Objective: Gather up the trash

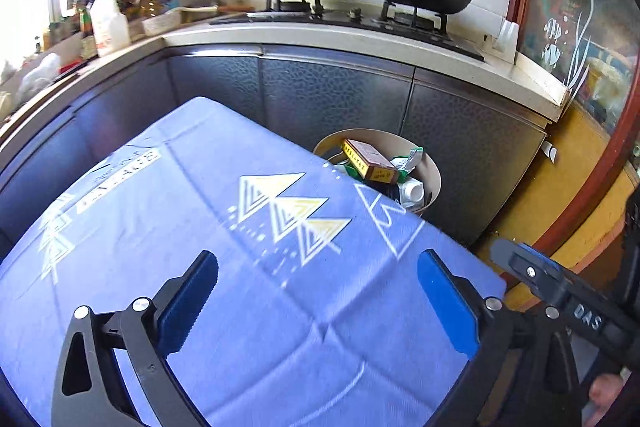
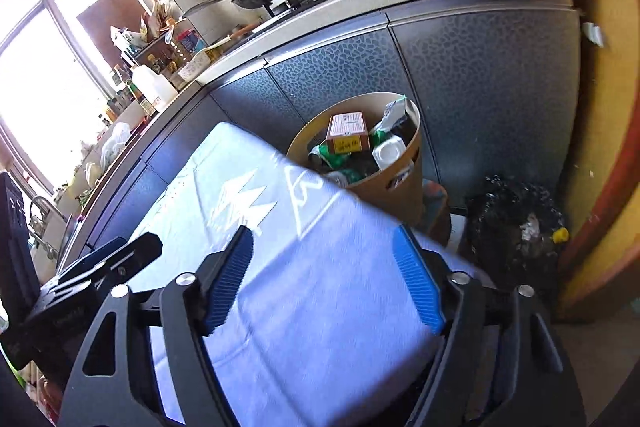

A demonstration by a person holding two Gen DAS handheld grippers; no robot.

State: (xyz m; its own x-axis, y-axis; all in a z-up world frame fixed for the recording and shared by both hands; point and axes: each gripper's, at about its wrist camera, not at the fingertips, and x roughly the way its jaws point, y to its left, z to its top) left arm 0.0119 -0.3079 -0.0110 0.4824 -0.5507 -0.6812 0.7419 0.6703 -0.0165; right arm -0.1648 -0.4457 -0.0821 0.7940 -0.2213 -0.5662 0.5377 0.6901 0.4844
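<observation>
Two grippers hang over the blue patterned tablecloth (image 1: 168,195), and both are empty: the left gripper (image 1: 318,303) has its jaws spread wide, the right gripper (image 2: 326,281) a fair way open, nothing between the blue pads. Beyond the table's far corner, against the dark cabinet doors (image 1: 340,95), stands the tan trash bin (image 2: 394,183), with a brown box (image 2: 347,134), green wrappers (image 2: 334,157) and a white container (image 2: 389,151) inside it.
</observation>
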